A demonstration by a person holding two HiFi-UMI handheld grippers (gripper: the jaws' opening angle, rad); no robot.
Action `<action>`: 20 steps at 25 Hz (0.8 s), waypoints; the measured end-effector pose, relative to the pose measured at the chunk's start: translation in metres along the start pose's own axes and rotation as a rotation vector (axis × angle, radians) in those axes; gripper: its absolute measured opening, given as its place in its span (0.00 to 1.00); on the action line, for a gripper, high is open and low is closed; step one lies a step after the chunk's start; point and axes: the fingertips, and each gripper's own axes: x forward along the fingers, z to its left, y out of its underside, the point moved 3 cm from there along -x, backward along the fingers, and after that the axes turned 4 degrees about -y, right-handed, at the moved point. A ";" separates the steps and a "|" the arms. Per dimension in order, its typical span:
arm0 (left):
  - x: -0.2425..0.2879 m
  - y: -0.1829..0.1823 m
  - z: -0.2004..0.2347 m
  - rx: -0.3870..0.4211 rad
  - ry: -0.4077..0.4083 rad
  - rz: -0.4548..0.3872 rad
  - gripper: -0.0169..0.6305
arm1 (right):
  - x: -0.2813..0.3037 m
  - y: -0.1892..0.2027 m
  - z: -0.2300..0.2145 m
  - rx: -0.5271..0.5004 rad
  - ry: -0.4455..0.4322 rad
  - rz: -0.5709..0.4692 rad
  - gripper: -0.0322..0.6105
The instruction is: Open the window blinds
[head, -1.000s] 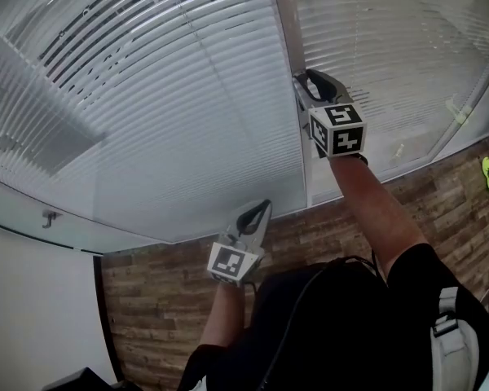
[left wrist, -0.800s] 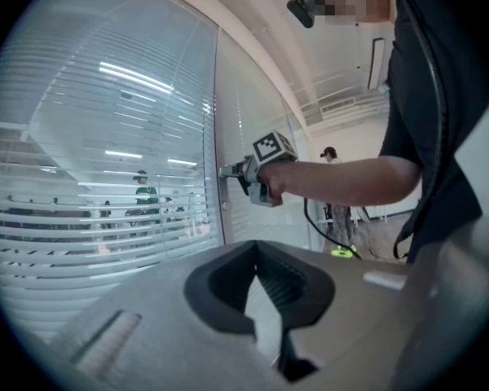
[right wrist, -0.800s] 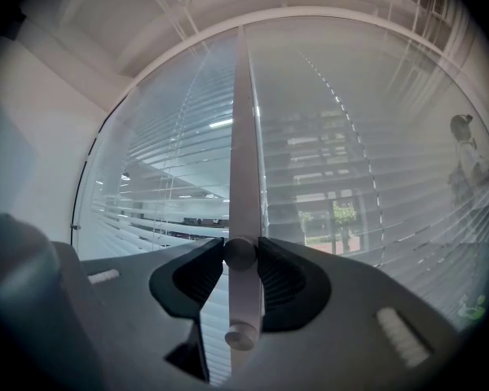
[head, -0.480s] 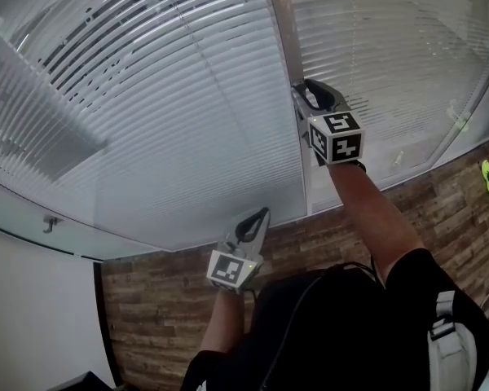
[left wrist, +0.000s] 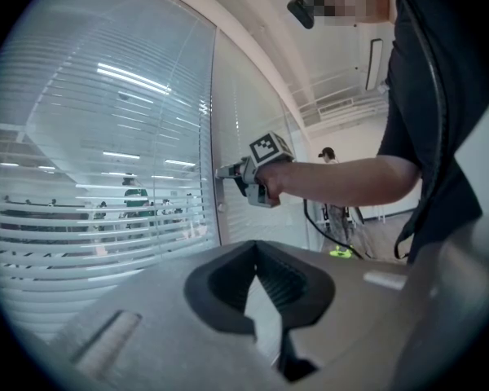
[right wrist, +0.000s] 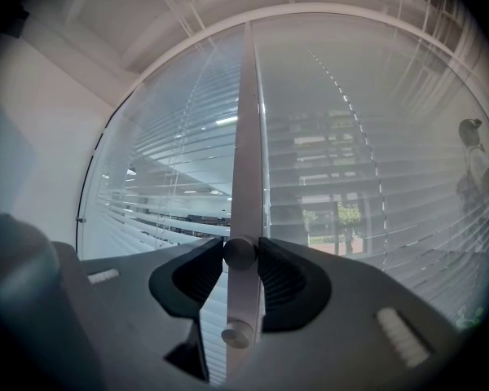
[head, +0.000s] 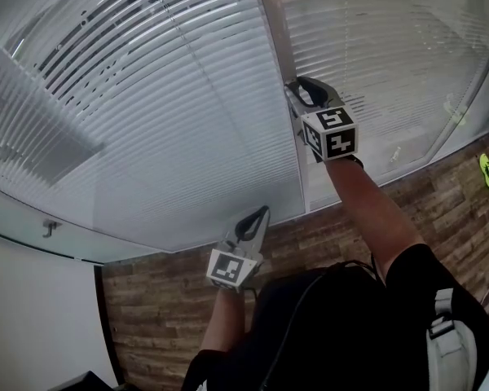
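Observation:
White slatted blinds (head: 163, 112) hang behind two glass panes, split by a pale upright frame post (head: 284, 39). My right gripper (head: 297, 94) reaches level to that post, and its jaws are shut on a small round knob (right wrist: 240, 253) on the post. A second knob (right wrist: 235, 333) sits just below, free of the pads. The left gripper view shows the right gripper (left wrist: 228, 171) against the post too. My left gripper (head: 261, 213) hangs lower, apart from the glass, shut with nothing in it (left wrist: 257, 255). The slats lie mostly closed, with darker gaps at the upper left.
Wood-look floor (head: 171, 300) runs along the foot of the glass. A white wall (head: 33, 316) stands at the left. A yellow-green object (head: 487, 169) lies on the floor at the right. A person (right wrist: 473, 161) stands beyond the right pane.

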 end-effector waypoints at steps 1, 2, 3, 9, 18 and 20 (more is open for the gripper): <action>0.001 0.000 0.000 0.000 0.002 0.001 0.03 | 0.000 0.000 0.000 -0.005 -0.006 0.005 0.27; 0.002 0.001 -0.001 0.000 0.005 0.001 0.03 | 0.000 0.001 0.000 -0.007 -0.014 0.010 0.27; 0.002 0.002 0.000 0.000 0.007 -0.001 0.03 | 0.000 0.001 -0.001 -0.006 -0.020 0.014 0.28; 0.008 0.004 -0.005 -0.013 0.031 0.007 0.03 | -0.018 0.012 0.000 -0.004 -0.055 0.009 0.30; 0.023 0.002 -0.017 -0.011 0.095 0.017 0.03 | -0.076 0.026 0.014 0.031 -0.219 -0.047 0.20; 0.027 0.003 -0.018 -0.015 0.108 0.021 0.03 | -0.093 0.029 0.018 0.040 -0.266 -0.062 0.12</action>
